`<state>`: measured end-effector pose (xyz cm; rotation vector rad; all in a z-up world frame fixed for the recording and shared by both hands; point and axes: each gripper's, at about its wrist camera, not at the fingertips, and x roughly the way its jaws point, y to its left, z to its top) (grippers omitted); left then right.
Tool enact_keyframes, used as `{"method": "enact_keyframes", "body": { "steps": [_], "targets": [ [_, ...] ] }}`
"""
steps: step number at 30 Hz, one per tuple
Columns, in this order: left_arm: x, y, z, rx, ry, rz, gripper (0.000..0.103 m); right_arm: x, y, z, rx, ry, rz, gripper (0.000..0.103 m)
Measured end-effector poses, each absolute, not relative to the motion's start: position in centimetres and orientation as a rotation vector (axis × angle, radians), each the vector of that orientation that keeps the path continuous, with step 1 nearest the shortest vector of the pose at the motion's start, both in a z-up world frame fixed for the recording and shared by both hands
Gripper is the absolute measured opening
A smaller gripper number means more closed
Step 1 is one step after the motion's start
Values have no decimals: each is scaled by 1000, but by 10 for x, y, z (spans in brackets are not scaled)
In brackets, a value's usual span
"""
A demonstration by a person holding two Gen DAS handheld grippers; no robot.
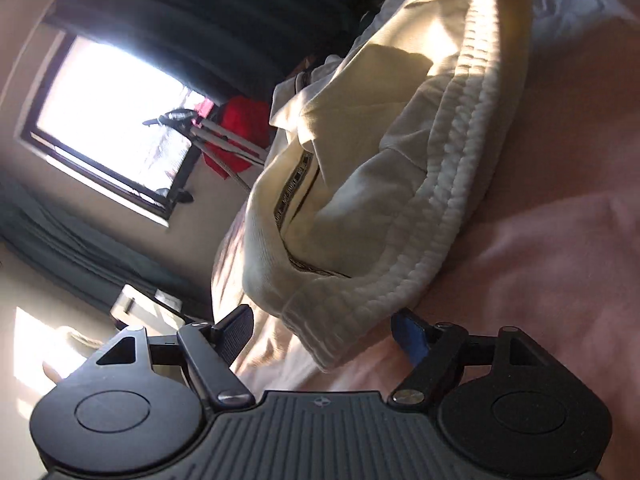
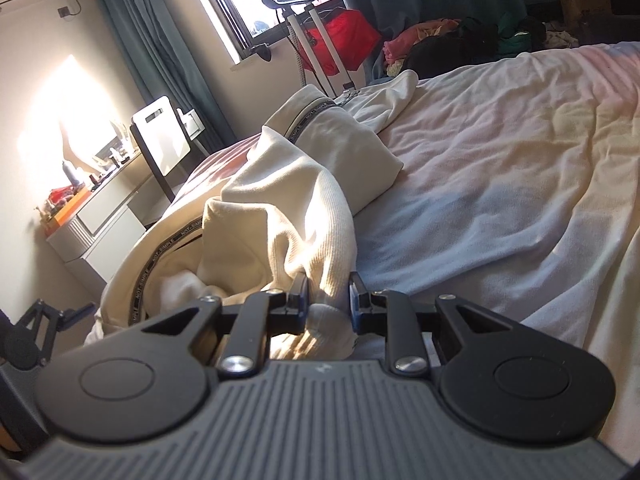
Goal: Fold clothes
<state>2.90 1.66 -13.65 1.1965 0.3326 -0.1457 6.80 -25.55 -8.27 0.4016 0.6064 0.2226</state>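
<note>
Cream ribbed-knit garment [image 2: 280, 208] with dark lettered tape trim, lying crumpled on the bed. Bunched in loose folds, thick ribbed hem [image 1: 448, 216] curving along one side. One ribbed fold pinched.

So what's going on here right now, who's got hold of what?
A person is folding a cream zip-up garment on a bed. The right tool is shut on a ribbed edge of the garment, pinching it between its fingers. The left tool is open, its fingers on either side of the ribbed hem without gripping it. The garment lies bunched, not yet folded flat.
</note>
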Motion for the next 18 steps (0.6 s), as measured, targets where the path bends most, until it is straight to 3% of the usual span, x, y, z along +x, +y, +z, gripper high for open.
{"method": "enact_keyframes", "body": {
  "steps": [7,11,18],
  "targets": [
    [30,-5,-156,1358,146,-173,78,68,-260,-83,415,604,233,24],
    [47,-17,-164,1387,145,-185,68,67,-258,-84,384,599,247,25],
    [72,-12,-110,1023,205,-156,44,67,-247,-85,312,589,236,26]
  ]
}}
